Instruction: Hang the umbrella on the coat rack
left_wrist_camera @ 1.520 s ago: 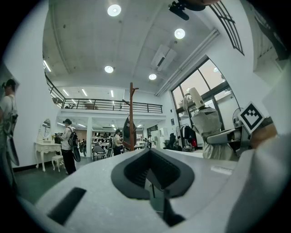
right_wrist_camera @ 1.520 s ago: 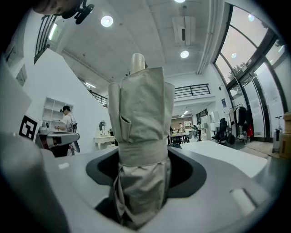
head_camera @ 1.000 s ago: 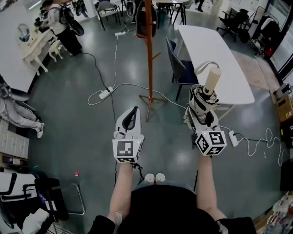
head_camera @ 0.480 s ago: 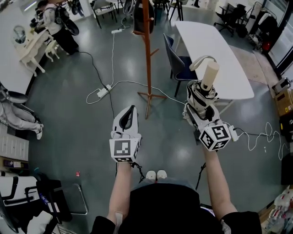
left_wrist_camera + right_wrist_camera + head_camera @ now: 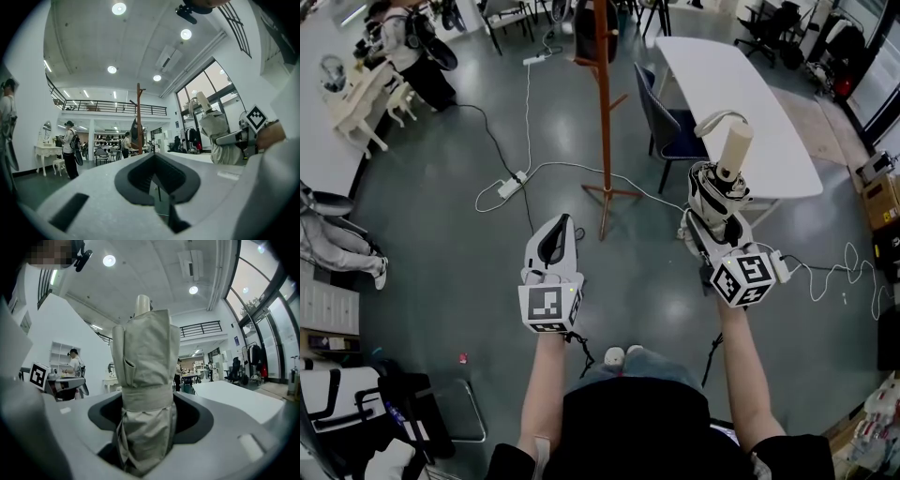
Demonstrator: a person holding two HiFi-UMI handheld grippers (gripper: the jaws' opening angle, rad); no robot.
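Looking down, head view: right tool [image 5: 711, 217] pinches folded umbrella [image 5: 719, 187] upright; coat rack [image 5: 603, 122] well ahead-left of it. Left gripper view: left tool [image 5: 153, 159] pressed together, empty. Right gripper view: fabric grip soft, umbrella could slip while reaching.

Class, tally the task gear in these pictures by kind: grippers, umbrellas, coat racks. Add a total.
Grippers: 2, the left gripper and the right gripper
Umbrella: 1
Coat rack: 1
Total: 4
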